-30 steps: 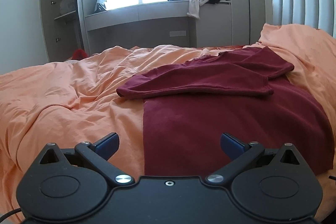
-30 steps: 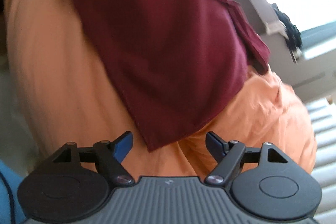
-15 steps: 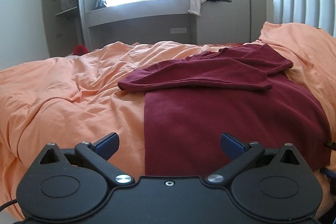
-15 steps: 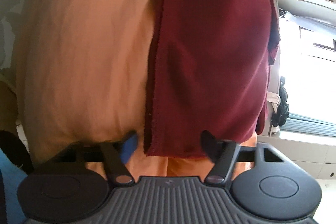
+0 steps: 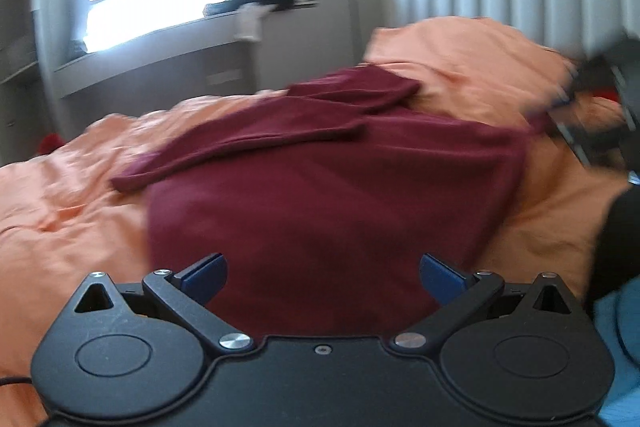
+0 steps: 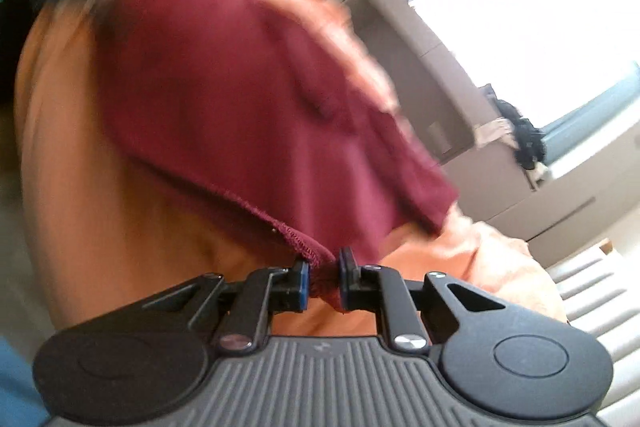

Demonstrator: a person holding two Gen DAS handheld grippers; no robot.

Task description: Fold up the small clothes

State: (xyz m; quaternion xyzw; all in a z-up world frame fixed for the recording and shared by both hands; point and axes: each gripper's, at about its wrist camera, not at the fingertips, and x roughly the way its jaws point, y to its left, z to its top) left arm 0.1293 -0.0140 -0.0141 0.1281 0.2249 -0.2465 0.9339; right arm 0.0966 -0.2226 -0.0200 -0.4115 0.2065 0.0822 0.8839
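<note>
Your right gripper: jaws closing, with the hemmed corner of the maroon garment pinched between the blue pads. From that corner the cloth rises toward 11 o'clock in the right wrist view. Your left gripper: jaws spread wide, nothing between them, the garment's near edge lying just beyond. The garment lies on the orange bedcover, a sleeve folded across its upper part; the right gripper appears blurred at 2 o'clock
</note>
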